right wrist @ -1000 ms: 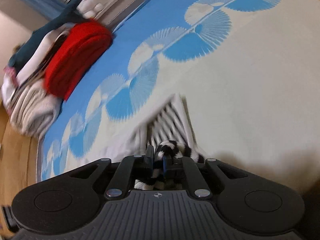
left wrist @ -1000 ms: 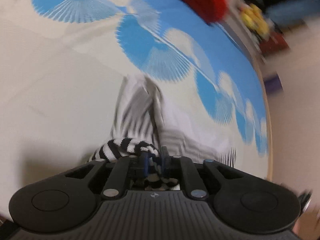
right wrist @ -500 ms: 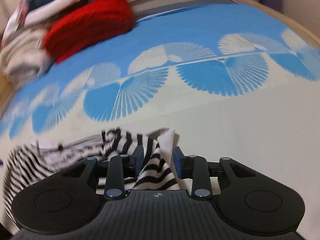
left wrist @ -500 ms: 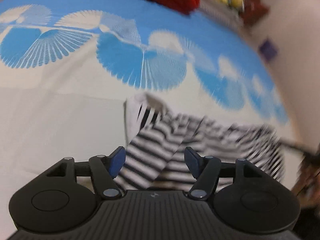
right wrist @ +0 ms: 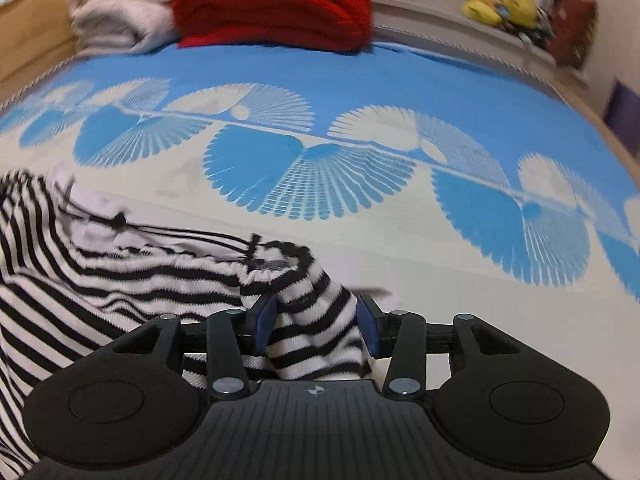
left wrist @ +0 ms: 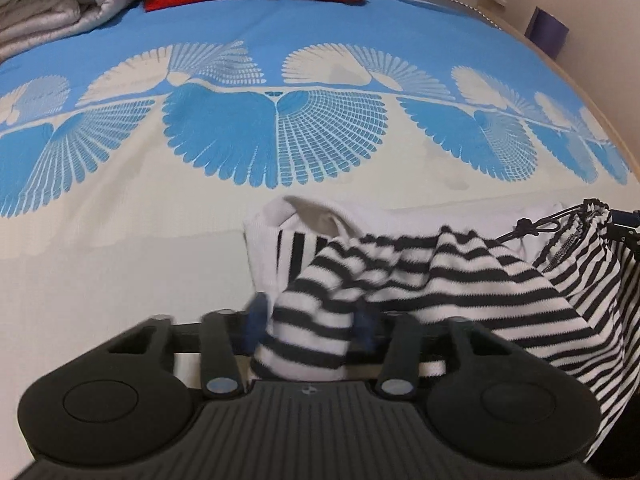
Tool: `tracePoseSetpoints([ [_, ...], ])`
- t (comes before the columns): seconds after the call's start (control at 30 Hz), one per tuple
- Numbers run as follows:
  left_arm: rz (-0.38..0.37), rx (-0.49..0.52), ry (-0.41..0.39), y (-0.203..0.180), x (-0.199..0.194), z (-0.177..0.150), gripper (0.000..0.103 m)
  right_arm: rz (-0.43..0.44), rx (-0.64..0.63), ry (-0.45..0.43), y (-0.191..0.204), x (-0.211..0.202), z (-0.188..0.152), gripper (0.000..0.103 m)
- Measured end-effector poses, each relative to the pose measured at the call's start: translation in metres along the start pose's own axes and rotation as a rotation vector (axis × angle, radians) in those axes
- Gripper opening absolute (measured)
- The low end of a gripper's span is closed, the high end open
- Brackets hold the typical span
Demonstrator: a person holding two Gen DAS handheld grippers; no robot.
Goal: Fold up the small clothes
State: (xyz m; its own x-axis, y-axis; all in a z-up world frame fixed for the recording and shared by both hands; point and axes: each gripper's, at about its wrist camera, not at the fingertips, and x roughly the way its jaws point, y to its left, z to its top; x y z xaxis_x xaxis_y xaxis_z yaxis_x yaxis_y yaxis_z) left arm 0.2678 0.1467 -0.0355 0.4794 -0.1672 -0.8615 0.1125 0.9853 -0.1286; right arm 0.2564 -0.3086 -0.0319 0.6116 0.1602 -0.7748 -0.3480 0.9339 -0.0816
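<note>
A small black-and-white striped garment (left wrist: 452,276) with a black drawstring lies bunched on the cream and blue bedspread (left wrist: 120,240). It also shows in the right wrist view (right wrist: 132,280). My left gripper (left wrist: 310,322) has its blue pads apart, with a fold of the striped cloth lying between them. My right gripper (right wrist: 316,320) is likewise open, with a striped fold resting between its blue pads. The two grippers sit at opposite ends of the garment. The cloth hides the fingertips' lower parts.
A folded red blanket (right wrist: 276,4) and a rolled white blanket (right wrist: 120,4) lie at the bed's far end. A yellow plush toy (right wrist: 500,4) sits on the ledge behind. A purple item (left wrist: 546,36) stands by the right bed edge.
Both grippers were shut on the striped garment a second ago. They have opened, and the garment has spread out on the bed between them. Both cameras swung level toward the bed's far end.
</note>
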Motion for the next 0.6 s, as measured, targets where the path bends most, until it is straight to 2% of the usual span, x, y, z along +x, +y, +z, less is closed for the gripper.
tracePoseSetpoints([
  [0.03, -0.004, 0.003, -0.001, -0.001, 0.002, 0.002, 0.027, 0.006, -0.026, 0.000, 0.003, 0.002, 0.001, 0.046],
  [0.07, -0.005, 0.008, -0.005, -0.002, 0.003, 0.003, 0.025, 0.010, -0.056, 0.003, 0.007, 0.006, 0.001, 0.045],
  [0.13, -0.004, 0.020, -0.009, -0.005, 0.004, 0.006, 0.012, 0.005, -0.102, 0.015, 0.012, 0.012, 0.000, 0.044],
  [0.2, -0.007, 0.029, -0.007, -0.007, 0.005, 0.010, 0.005, 0.008, -0.127, 0.029, 0.015, 0.018, 0.001, 0.029],
  [0.23, -0.003, 0.033, -0.014, -0.006, 0.003, 0.013, 0.004, 0.021, -0.129, 0.031, 0.015, 0.020, 0.003, 0.012],
  [0.27, -0.001, 0.026, -0.030, -0.005, -0.002, 0.016, 0.004, 0.032, -0.119, 0.021, 0.013, 0.019, 0.006, 0.010],
  [0.33, -0.031, -0.039, -0.105, 0.005, -0.023, 0.026, 0.003, 0.043, -0.037, -0.057, 0.001, 0.005, 0.020, 0.008],
  [0.4, -0.040, -0.120, -0.207, 0.017, -0.043, 0.034, 0.003, 0.062, 0.111, -0.191, -0.021, -0.021, 0.038, 0.008],
  [0.47, -0.035, -0.174, -0.281, 0.021, -0.048, 0.042, 0.003, 0.055, 0.185, -0.307, -0.031, -0.038, 0.048, 0.008],
  [0.53, 0.004, -0.165, -0.271, 0.014, -0.034, 0.049, 0.003, 0.016, 0.205, -0.325, -0.030, -0.031, 0.054, 0.008],
  [0.6, 0.069, -0.082, -0.167, 0.000, 0.001, 0.052, 0.003, -0.060, 0.171, -0.229, -0.020, -0.002, 0.057, 0.008],
])
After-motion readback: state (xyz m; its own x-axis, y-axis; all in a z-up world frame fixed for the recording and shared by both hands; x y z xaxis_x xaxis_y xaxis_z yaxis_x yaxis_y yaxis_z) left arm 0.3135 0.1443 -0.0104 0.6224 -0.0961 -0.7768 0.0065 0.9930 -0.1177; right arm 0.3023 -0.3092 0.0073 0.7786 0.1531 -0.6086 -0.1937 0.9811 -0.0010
